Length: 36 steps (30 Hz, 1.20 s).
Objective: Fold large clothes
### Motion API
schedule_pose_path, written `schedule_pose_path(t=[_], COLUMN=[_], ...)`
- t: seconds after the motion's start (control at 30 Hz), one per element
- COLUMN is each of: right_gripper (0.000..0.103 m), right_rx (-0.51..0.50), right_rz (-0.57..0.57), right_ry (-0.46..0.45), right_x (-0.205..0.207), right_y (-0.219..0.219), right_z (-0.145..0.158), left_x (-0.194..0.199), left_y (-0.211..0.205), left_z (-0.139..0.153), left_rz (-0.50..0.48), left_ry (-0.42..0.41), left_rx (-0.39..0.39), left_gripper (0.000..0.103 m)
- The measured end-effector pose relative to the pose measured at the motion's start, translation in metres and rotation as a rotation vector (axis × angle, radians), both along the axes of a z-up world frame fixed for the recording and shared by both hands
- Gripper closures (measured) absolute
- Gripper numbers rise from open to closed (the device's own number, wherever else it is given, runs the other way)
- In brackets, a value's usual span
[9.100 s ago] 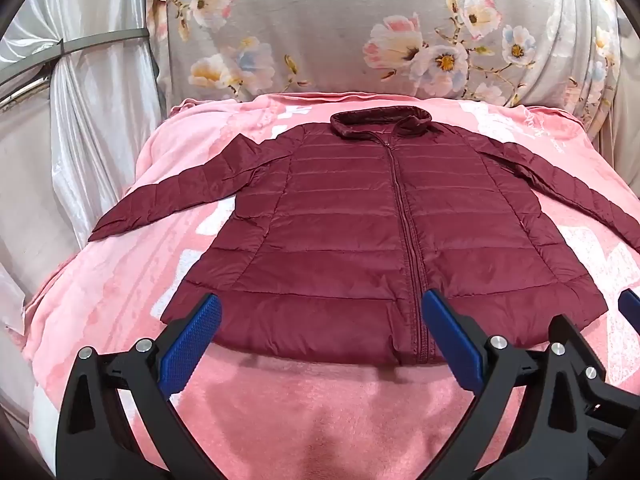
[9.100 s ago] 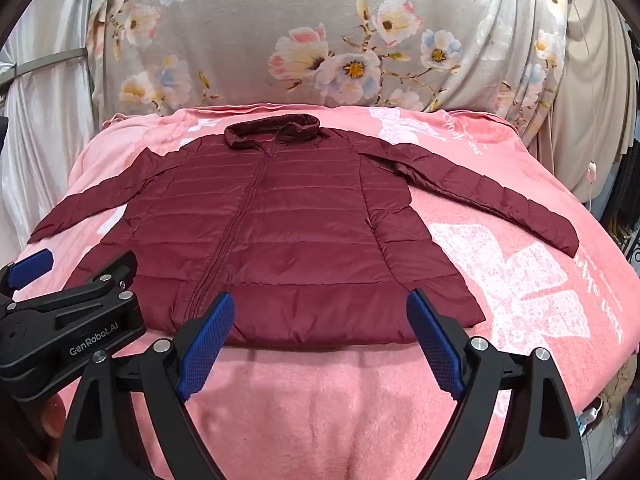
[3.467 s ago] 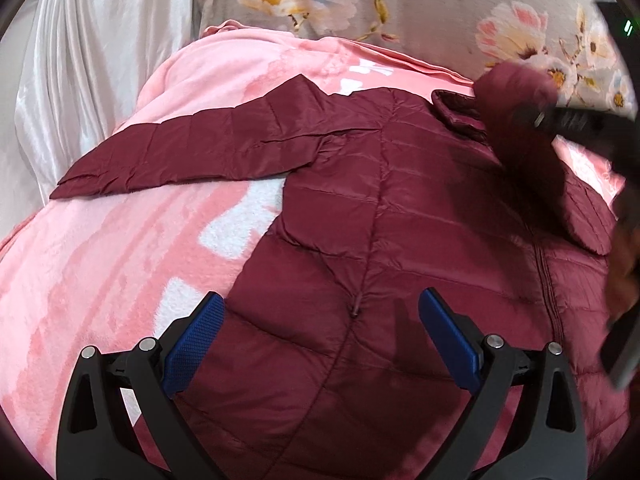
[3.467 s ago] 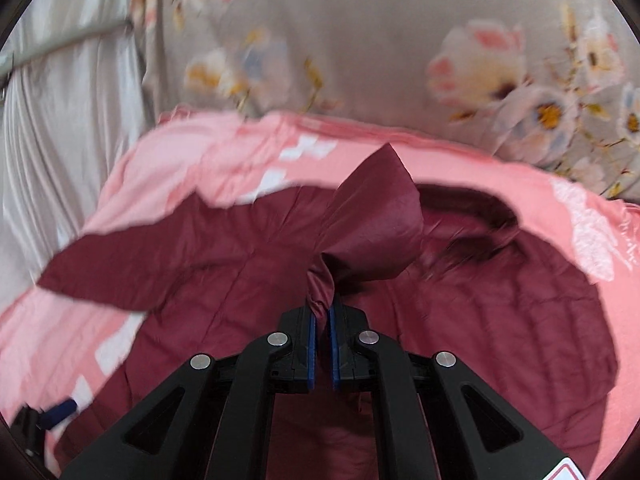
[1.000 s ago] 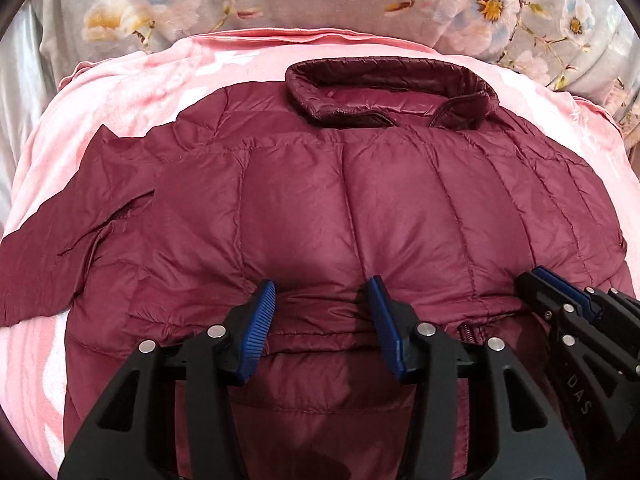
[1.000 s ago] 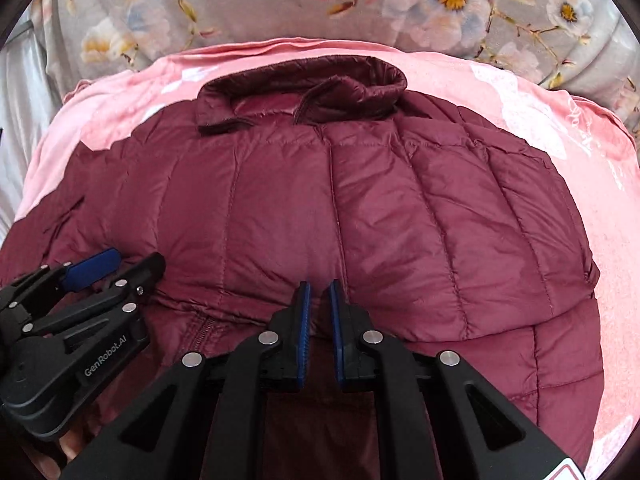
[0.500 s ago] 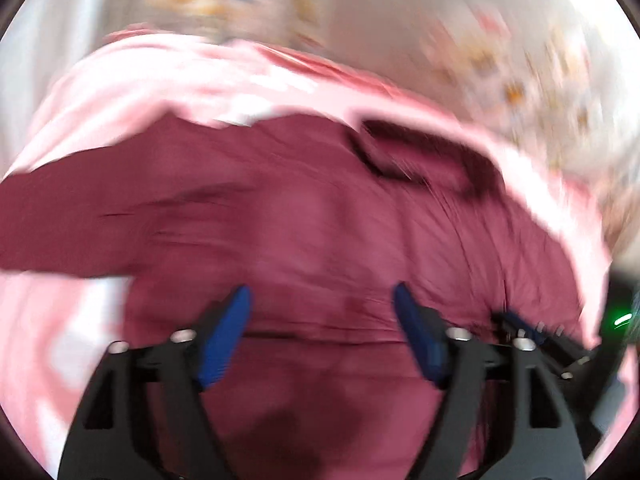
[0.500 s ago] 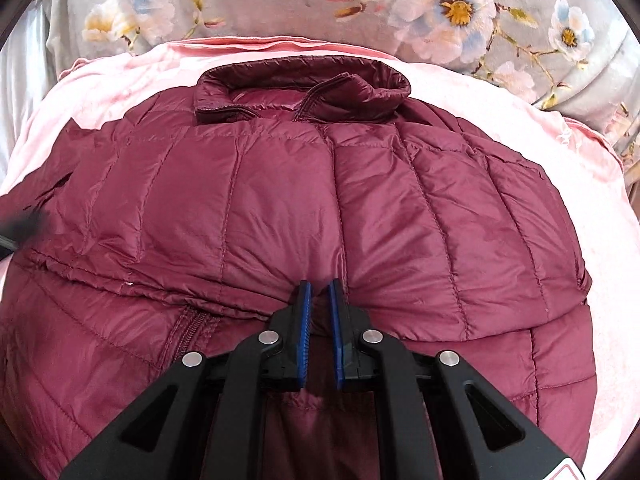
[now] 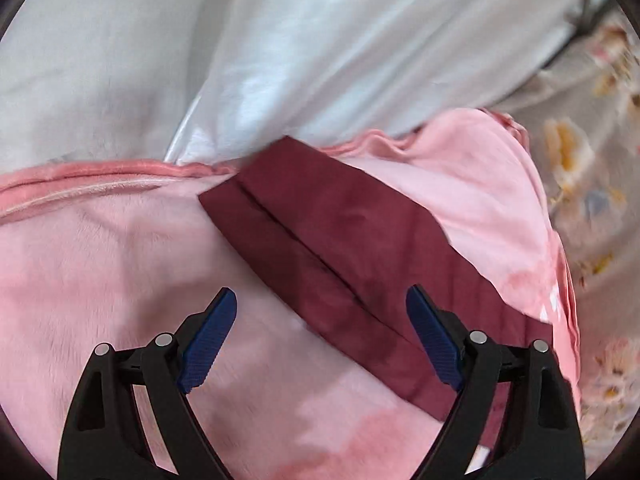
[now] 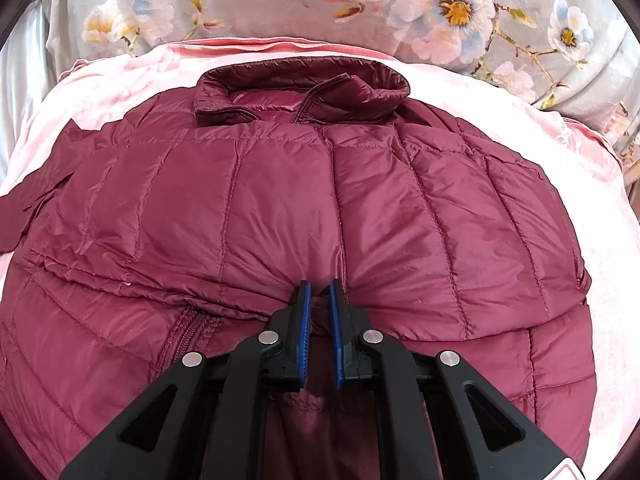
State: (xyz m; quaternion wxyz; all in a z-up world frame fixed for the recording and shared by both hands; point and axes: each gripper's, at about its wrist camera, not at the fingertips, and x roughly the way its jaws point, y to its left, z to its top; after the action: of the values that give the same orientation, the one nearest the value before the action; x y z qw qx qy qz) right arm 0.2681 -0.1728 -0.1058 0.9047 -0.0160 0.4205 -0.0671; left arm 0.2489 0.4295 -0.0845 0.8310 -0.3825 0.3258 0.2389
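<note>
Left tongs (image 9: 320, 332) spread wide over the pink blanket (image 9: 100, 272), jaws just been opening, nothing pinched between the blue pads (image 9: 208, 344). Below and ahead of them, one maroon sleeve (image 9: 340, 248) stretched flat and diagonal across the blanket, cuff end up near the blanket's ruffled edge, a long seam running down its length. Sleeve passing under the right-hand pad, no contact visible. Pale silvery sheet (image 9: 280, 40) bunched behind the blanket's edge, floral grey fabric (image 9: 592, 184) off to the right. View a little smeared, so fine detail lost.

Over to the right wrist view: right tongs (image 10: 318, 308) narrow, pinched on a fold of the maroon puffer jacket (image 10: 280, 200), a thin ridge of quilted fabric caught between the pads. Jacket lying spread on the same pink blanket, collar (image 10: 304, 92) at the far side near the floral backdrop, zip partly open at the neck. Hem portion doubled up toward the collar, its edge forming a line across the body right where the tongs grip. Zipper (image 10: 186, 328) showing lower left, beneath the folded layer. Bulk of the jacket puffed and rounded, wrinkles radiating from the pinch point. A bit of the sleeve trailing off at the far left edge. Left tongs nowhere in this view.
</note>
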Motion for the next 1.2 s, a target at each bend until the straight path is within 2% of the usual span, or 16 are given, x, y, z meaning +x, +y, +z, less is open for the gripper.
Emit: schedule_pose_path(t=[0.07,0.13,0.17,0.2,0.27,0.3,0.33,0.43,0.5,0.6,0.7,0.83,0.93,1.0,1.07,1.2], right_gripper=[0.095,0.095,0.095,0.095,0.094,0.094,0.094,0.094,0.094,0.094,0.094,0.094,0.094,0.088,0.087,0.087], right_rx=[-0.001,-0.001,-0.002,-0.003,-0.002,-0.001,-0.001,0.006,0.008,0.015,0.042,0.126,0.209,0.265,0.343,0.388], right_rz=[0.0,0.001,0.001,0.001,0.001,0.001,0.001,0.0,-0.001,-0.001,-0.002,-0.006,-0.035,-0.08,-0.122,-0.138], right_ry=[0.0,0.0,0.0,0.0,-0.001,-0.001,-0.001,-0.002,-0.002,-0.004,-0.008,-0.021,-0.056,-0.105,-0.162,-0.189], right_x=[0.0,0.0,0.0,0.0,0.0,0.0,0.0,0.0,0.0,0.0,0.0,-0.001,-0.005,-0.011,-0.02,-0.037], right_y=[0.0,0.0,0.0,0.0,0.0,0.0,0.0,0.0,0.0,-0.001,-0.005,-0.017,-0.032,-0.047,-0.066,-0.083], right_z=[0.0,0.0,0.0,0.0,0.0,0.0,0.0,0.0,0.0,0.001,0.001,0.003,0.006,0.011,0.017,0.026], left_x=[0.005,0.008,0.011,0.016,0.028,0.031,0.034,0.039,0.043,0.048,0.045,0.041,0.04,0.032,0.035,0.046], left_y=[0.008,0.004,0.0,-0.001,-0.01,-0.009,-0.016,-0.052,-0.092,-0.159,-0.236,-0.335,-0.402,-0.437,-0.48,-0.537], left_z=[-0.011,-0.011,-0.009,-0.006,0.004,0.009,0.018,0.06,0.097,0.15,0.195,0.231,0.239,0.235,0.219,0.173], left_rz=[0.0,-0.004,-0.015,-0.028,-0.059,-0.078,-0.106,-0.166,-0.235,-0.362,-0.504,-0.692,-0.81,-0.869,-0.936,-1.028], left_ry=[-0.01,-0.006,0.002,0.007,0.03,0.02,0.009,-0.033,-0.089,-0.182,-0.28,-0.372,-0.415,-0.422,-0.4,-0.31], left_rx=[-0.042,-0.007,0.018,0.033,0.073,0.076,0.087,0.213,0.315,0.42,0.506,0.555,0.553,0.547,0.538,0.504], left_gripper=[0.019,0.024,0.041,0.052,0.083,0.091,0.096,0.098,0.099,0.1,0.1,0.1,0.1,0.1,0.1,0.1])
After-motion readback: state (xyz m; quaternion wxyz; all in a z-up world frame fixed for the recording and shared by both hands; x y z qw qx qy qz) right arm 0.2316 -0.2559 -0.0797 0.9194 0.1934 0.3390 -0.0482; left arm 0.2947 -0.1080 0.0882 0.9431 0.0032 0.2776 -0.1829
